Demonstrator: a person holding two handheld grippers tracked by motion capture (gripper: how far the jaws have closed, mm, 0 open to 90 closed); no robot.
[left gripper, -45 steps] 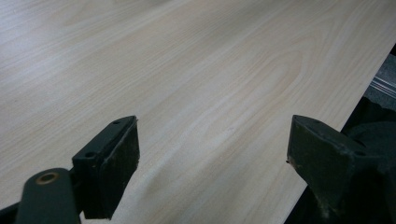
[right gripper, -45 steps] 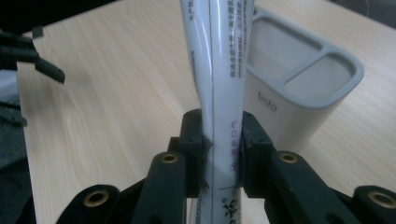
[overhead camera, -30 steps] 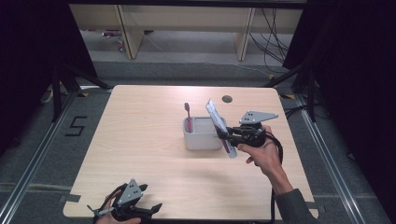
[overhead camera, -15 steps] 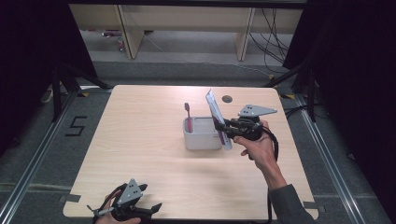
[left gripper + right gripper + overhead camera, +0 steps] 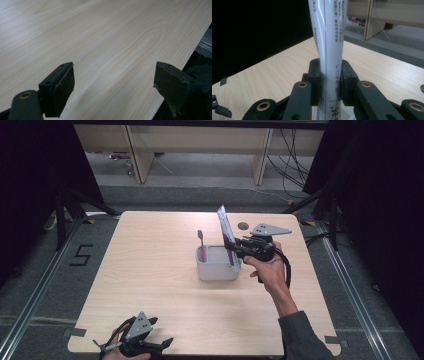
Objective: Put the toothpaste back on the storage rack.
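Toothpaste tube (image 5: 227, 231) is what our work turns on: we hold it nearly upright over the right end of the grey holder (image 5: 218, 264), which stands a little right of the worktop's (image 5: 150, 270) middle, and its lower end seems to dip just inside the rim, though we cannot tell whether it touches the bottom. Going left to right, our left gripper (image 5: 150, 347) rests at the near edge toward the near left corner, jaws spread wide over bare, pale wood-grain laminate, holding nothing. Next, a pink toothbrush (image 5: 201, 245) stands in the holder's left end, slim and stiff, leaning slightly. Then the tube: a soft, glossy white plastic sleeve with purple print, flattened toward its crimped top. Our right gripper (image 5: 330, 82) clamps it across the middle, and the matte black pads (image 5: 315, 80) visibly pinch the wall inward. We judge the risks as follows: the slick, yielding skin could slide through the pads if we loosen too early; squeezing harder might push paste toward the cap; and the light, rounded, smooth-walled holder could tip or skid if the tube's end catches its rim or leans heavily against one wall once released.
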